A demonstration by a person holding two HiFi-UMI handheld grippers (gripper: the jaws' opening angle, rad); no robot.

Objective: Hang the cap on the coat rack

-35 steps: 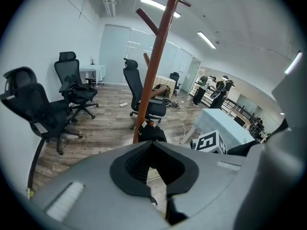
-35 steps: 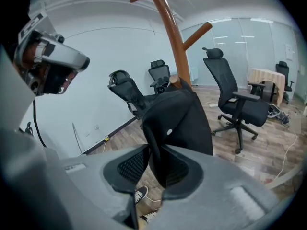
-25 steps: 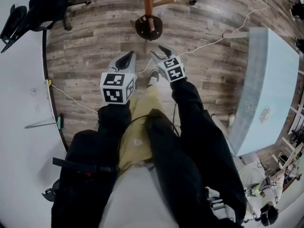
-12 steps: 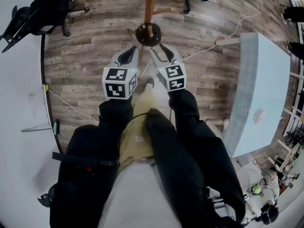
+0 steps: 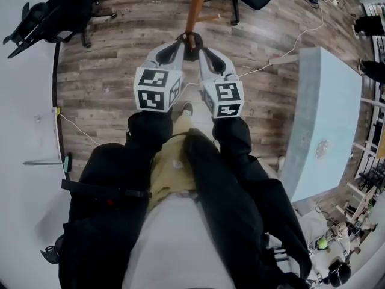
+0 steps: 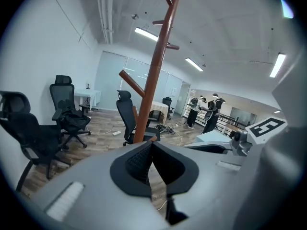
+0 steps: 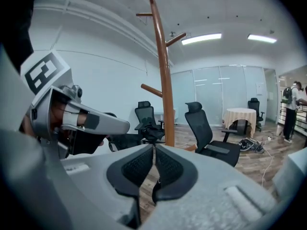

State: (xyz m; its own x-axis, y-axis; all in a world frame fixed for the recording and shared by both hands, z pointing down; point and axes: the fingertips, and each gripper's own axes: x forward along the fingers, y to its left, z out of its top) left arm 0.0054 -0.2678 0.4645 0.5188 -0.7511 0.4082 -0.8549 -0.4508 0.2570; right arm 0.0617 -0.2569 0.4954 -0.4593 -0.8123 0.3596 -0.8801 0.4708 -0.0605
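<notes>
Over wood floor, left gripper and right gripper point at the coat rack (fingers empty: left's together, right's closing).

Head view: high, facing steeply down at floor, rack at top edge | left gripper view: low, tilted up, near rack | right gripper view: likewise, alongside | shared by all: rack
</notes>
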